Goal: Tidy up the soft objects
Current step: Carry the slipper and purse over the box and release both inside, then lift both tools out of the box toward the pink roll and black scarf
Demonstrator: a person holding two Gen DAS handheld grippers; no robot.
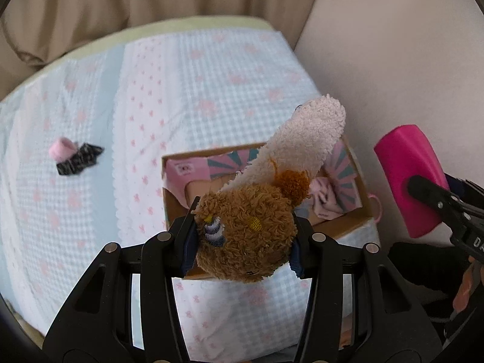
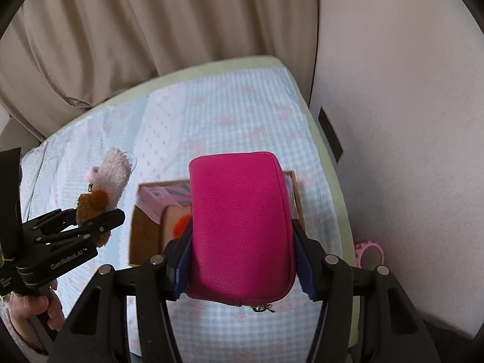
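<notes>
Both grippers hold soft things above an open box on the bed.

Left wrist view: the left gripper (image 1: 245, 242), tilted steeply down, clamps a brown plush toy (image 1: 248, 239) over the box (image 1: 341, 220); only here a pink-and-black bundle (image 1: 75, 157) lies well apart on the bedspread (image 1: 211, 90).
Right wrist view: the right gripper (image 2: 242, 266), tilted likewise, grips a pink pouch (image 2: 242, 227); a hand (image 2: 45, 305) shows lower left.

Fuzzy brown-and-cream plush toy (image 1: 248, 230), cream end tilted toward one o'clock, hangs above the open cardboard box (image 1: 178, 202). Smooth magenta zip pouch (image 2: 242, 227) stands upright over it. Pink-and-black bundle (image 1: 75, 157) lies at nine o'clock.
</notes>
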